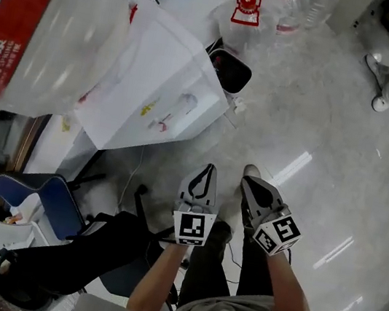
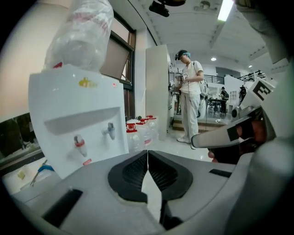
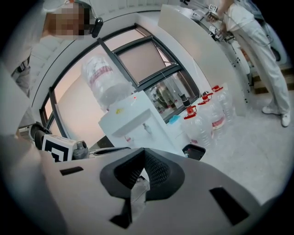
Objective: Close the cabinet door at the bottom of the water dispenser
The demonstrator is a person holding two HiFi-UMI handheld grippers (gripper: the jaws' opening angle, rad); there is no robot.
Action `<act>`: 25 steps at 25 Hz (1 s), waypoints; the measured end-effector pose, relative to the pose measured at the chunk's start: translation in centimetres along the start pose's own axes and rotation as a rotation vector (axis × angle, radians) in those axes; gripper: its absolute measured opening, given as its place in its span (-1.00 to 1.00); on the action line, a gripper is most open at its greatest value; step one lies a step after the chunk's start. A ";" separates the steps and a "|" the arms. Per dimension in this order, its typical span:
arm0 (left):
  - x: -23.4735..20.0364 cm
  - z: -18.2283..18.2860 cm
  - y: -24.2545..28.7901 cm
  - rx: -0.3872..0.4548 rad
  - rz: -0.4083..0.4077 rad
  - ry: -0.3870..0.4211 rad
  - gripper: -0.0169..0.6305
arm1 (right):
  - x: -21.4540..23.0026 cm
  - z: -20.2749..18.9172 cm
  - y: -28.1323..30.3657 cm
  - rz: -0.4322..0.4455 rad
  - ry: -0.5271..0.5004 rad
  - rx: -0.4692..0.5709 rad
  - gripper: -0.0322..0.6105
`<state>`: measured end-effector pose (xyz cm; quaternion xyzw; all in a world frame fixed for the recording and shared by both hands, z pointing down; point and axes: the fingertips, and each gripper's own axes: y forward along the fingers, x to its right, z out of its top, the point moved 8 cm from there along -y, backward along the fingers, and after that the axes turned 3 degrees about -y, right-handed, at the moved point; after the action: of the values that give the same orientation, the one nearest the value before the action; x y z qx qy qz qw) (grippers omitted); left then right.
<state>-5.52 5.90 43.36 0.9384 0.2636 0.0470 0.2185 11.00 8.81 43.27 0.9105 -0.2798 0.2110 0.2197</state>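
Observation:
The white water dispenser (image 1: pixel 165 87) stands ahead of me to the left, with a big clear bottle (image 1: pixel 45 30) on top. Its taps (image 2: pixel 94 137) face me in the left gripper view, but my gripper body hides the lower cabinet and its door. The dispenser (image 3: pixel 133 119) also shows in the right gripper view, its base hidden. My left gripper (image 1: pixel 208 168) is held up in the air, jaws shut and empty (image 2: pixel 148 153). Beside it my right gripper (image 1: pixel 250 177) is also raised, with its pads together and nothing between them (image 3: pixel 143 153). Neither touches the dispenser.
Several red-capped water jugs (image 1: pixel 247 8) stand on the floor past the dispenser, with a black bin (image 1: pixel 231 69) at its side. A blue chair (image 1: pixel 46 200) and a dark office chair sit at my left. A person in white (image 2: pixel 190 101) stands further back.

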 end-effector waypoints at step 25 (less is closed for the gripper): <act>1.9 23.7 -17.5 0.261 0.019 -0.061 -0.92 | -17.1 20.6 -7.9 0.167 -0.187 0.178 -0.87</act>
<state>-7.37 11.19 14.33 0.9623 0.2516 -0.0140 0.1022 8.25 11.19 15.58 0.9155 -0.3540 0.1669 0.0930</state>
